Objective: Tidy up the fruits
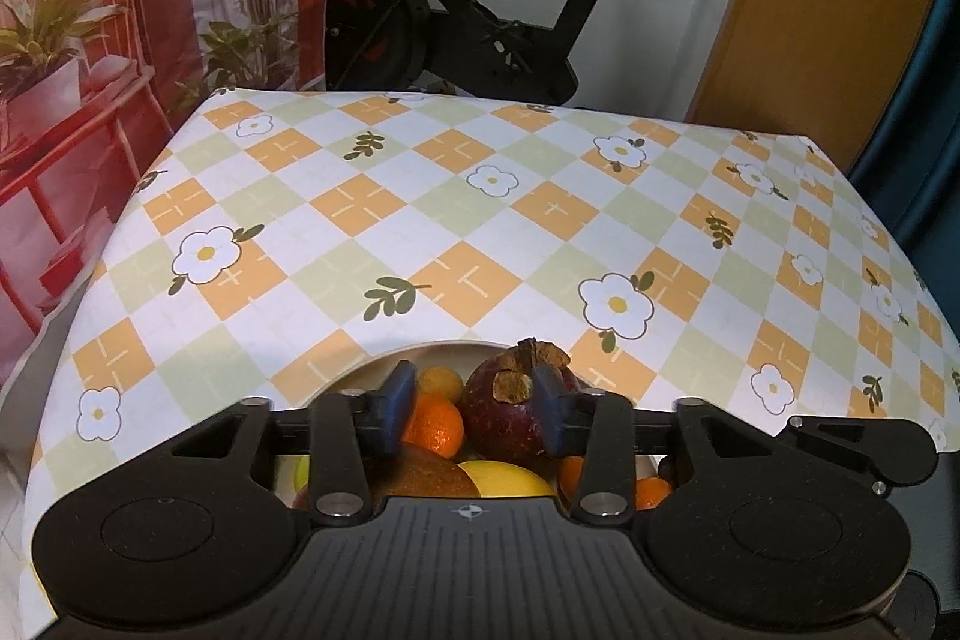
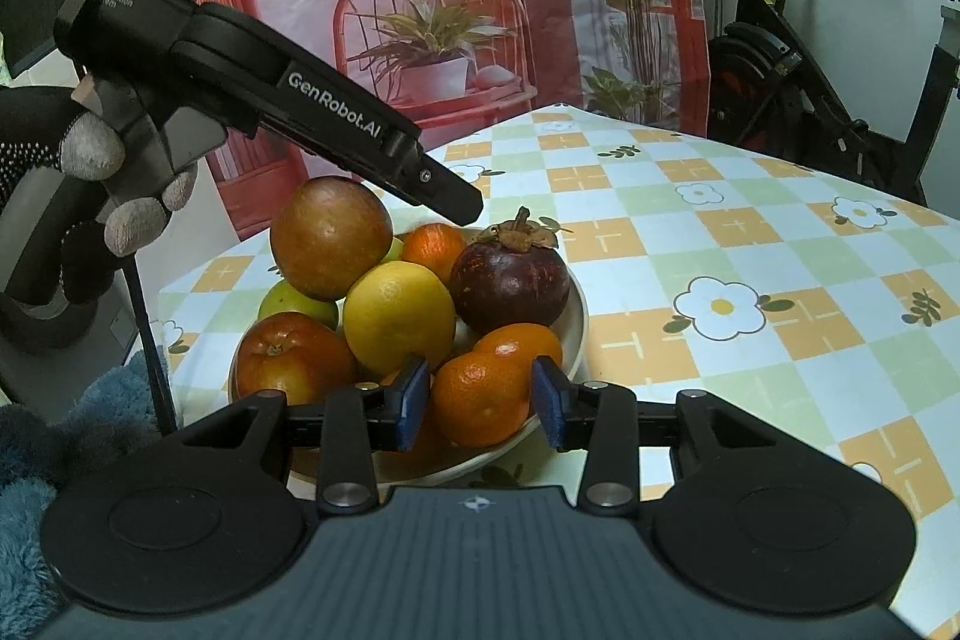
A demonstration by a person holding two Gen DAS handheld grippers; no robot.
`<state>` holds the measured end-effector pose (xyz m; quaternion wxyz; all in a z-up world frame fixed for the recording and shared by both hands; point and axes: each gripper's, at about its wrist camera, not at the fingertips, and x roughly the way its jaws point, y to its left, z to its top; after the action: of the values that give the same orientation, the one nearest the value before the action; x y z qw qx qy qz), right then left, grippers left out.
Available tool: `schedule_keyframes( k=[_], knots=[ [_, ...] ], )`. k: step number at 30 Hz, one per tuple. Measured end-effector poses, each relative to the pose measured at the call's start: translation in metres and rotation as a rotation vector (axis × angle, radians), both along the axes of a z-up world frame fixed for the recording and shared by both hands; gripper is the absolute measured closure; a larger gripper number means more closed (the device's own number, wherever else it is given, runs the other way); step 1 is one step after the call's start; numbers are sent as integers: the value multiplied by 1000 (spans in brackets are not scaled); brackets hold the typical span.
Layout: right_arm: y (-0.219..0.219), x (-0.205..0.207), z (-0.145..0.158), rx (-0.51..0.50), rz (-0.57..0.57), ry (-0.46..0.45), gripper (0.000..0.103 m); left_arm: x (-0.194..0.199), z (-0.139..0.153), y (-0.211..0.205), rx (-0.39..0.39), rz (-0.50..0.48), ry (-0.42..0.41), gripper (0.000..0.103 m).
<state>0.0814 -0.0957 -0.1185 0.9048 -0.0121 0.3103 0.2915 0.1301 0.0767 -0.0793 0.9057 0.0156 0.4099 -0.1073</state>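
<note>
**Right wrist view: two tongs at a full fruit bowl**

Right wrist camera shows a small orange mandarin (image 2: 480, 397) at the near rim of the cream bowl (image 2: 577, 325), sitting between the two blue pads of the right tongs (image 2: 482, 403). The pads stand close on either side of it, but a thin gap seems to remain on each side, so I judge it framed, not gripped. This mandarin is nearly round and has no real long axis; its dimpled stem end faces up and slightly toward the camera.

Behind it lies the dark purple mangosteen (image 2: 510, 280), stem and dried calyx pointing straight up. In the left wrist view the left tongs (image 1: 474, 415) are part open around that mangosteen (image 1: 516, 415): the right pad touches or nearly touches its side, while the left pad stands clear of it, with an orange (image 1: 433, 427) showing in the gap.

A yellow lemon (image 2: 399, 319), a brown-red apple (image 2: 330, 238) on top and a second apple (image 2: 294, 358) crowd the rest of the bowl, which stands near the corner of the checked desk (image 2: 750, 244).

To do this well, the right tongs should close squarely across the mandarin's widest part, gently enough not to bruise it, then lift straight up so neighbours are not rolled out. Since both tongs work in one piled bowl, one should move at a time.
</note>
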Motion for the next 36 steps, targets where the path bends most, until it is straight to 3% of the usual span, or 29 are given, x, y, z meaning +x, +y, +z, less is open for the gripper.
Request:
schedule_keyframes(
  k=[4, 8, 14, 21, 27, 31, 36],
  knots=[
    [-1, -1, 2, -1, -7, -10, 62, -5, 7, 1, -7, 10, -20, 45],
    [-4, -3, 7, -3, -39, -34, 51, -14, 21, 3, -34, 41, -76, 23],
    [-21, -7, 26, 25, -131, -98, 21, -35, 46, -10, 0, 73, -192, 16],
    [-46, -15, 56, 87, -294, -166, 4, -55, 67, -30, 28, 139, -284, 14],
    [-63, -23, 80, 76, -459, -206, 0, -71, 82, -39, 30, 187, -343, 11],
    [-68, -26, 94, 57, -510, -202, 0, -77, 87, -41, 8, 186, -339, 11],
    [-70, -32, 110, 41, -531, -201, 0, -86, 90, -45, 42, 221, -351, 11]
  ],
)
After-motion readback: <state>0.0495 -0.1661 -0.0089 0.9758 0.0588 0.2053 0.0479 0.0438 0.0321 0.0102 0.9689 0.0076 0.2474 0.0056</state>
